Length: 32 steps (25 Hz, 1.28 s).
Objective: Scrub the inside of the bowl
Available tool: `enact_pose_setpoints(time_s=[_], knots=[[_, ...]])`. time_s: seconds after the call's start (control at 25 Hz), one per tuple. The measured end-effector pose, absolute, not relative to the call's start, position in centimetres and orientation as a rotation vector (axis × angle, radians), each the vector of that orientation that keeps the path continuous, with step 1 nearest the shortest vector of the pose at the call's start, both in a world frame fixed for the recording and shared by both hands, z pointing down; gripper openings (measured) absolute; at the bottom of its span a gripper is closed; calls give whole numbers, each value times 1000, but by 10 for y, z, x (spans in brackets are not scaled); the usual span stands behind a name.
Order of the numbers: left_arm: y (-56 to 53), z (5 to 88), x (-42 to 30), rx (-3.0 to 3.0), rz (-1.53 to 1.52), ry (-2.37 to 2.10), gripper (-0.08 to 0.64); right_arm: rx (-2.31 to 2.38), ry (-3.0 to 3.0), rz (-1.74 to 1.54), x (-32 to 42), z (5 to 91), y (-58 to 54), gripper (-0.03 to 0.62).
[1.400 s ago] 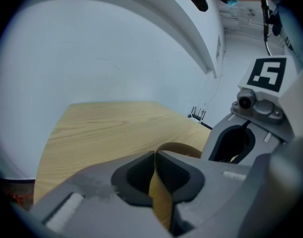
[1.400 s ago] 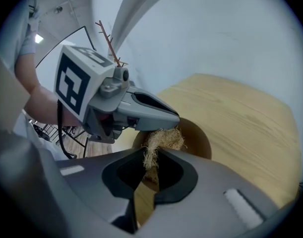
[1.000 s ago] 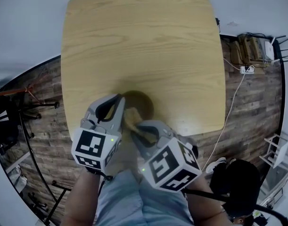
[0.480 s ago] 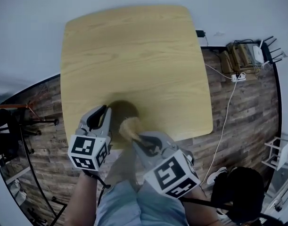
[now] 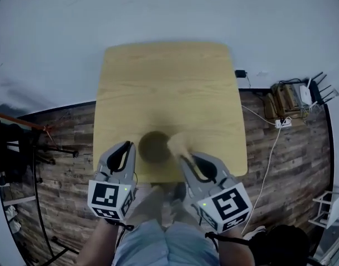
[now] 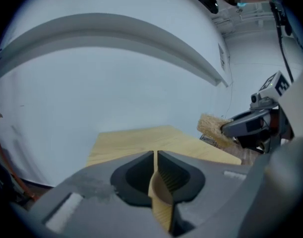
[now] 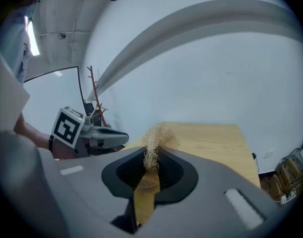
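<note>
A dark brown bowl (image 5: 153,146) sits near the front edge of the wooden table (image 5: 169,87). My left gripper (image 5: 128,148) is at the bowl's left side, shut on its rim. In the left gripper view (image 6: 155,155) that rim shows as a thin tan edge (image 6: 160,195) between the closed jaws. My right gripper (image 5: 184,158) is shut on a straw-coloured fibre scrubber (image 5: 177,143), which is just right of the bowl, outside it. In the right gripper view (image 7: 152,156) the scrubber's tuft (image 7: 156,137) sticks out past the jaws. Whether the bowl rests on the table is unclear.
A white wall stands behind the table. On the plank floor at the right lie a power strip with cables (image 5: 281,123) and a box of gear (image 5: 291,96). Black stands (image 5: 25,148) are at the left. The person's knees (image 5: 163,243) are below the table edge.
The scrubber has come out of the bowl and now is at its right side. The head view has pulled back, so table and grippers look smaller. The left gripper still holds the rim.
</note>
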<state>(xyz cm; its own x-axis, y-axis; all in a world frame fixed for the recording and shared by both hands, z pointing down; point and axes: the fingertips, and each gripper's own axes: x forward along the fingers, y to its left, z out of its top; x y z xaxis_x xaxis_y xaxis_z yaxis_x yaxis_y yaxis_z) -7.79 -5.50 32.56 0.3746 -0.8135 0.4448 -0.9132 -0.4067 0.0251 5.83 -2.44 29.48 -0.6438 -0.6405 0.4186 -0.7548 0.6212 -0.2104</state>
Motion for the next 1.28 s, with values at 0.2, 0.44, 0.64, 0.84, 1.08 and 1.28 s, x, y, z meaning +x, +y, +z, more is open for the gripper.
enact_pose_setpoints(time_s=[0.2,0.44,0.64,0.84,1.08,1.28], knots=[[-36,262,-83,2435,440,-1710,20,1204,-2615,413,57,256,-31,48],[-3,217,-79,2377,310,-1887,20,1195,-2684,292,49,223,-18,46],[15,207,-81,2358,290,-1920,20,1210,-2699,223,43,211,-7,43],[20,200,-86,2378,253,-1896,20,1245,-2694,185,33,202,-3,43],[7,188,-96,2458,203,-1810,20,1327,-2665,143,14,185,-6,44],[3,183,-105,2514,161,-1738,20,1387,-2632,102,1,175,-5,43]])
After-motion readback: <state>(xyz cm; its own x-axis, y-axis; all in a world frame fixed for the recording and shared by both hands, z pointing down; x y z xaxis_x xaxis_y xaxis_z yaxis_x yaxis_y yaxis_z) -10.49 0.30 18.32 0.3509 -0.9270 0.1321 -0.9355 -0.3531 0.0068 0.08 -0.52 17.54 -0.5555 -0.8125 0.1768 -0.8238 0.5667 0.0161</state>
